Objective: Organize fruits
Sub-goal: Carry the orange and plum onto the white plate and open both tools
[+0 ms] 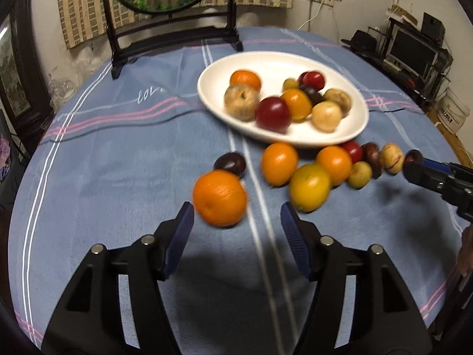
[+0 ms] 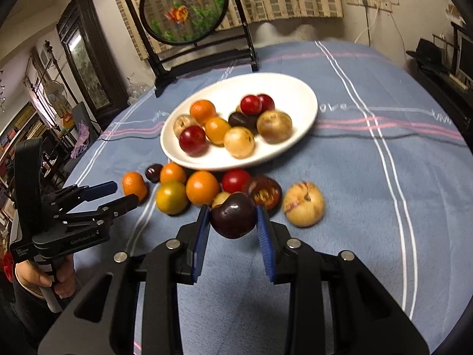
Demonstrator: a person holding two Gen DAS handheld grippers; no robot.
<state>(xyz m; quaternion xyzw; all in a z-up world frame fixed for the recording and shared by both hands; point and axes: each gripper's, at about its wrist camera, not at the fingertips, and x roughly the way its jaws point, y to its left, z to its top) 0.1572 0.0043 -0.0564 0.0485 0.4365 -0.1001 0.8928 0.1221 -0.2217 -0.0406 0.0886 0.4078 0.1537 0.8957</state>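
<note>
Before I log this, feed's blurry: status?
Left gripper open, orange just ahead. Right gripper shut on dark plum. White plate path clear.

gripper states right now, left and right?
Left gripper: open, holding nothing; a round orange citrus fruit lies just ahead of its fingertips.
Right gripper: closed on a dark purple round plum.

A blue striped cloth (image 1: 118,162) covers the surface. On it sit a white plate (image 1: 212,88) of fruit, loose fruit (image 1: 279,163) nearer, and a framed round screen (image 1: 171,29) at the far end.
</note>
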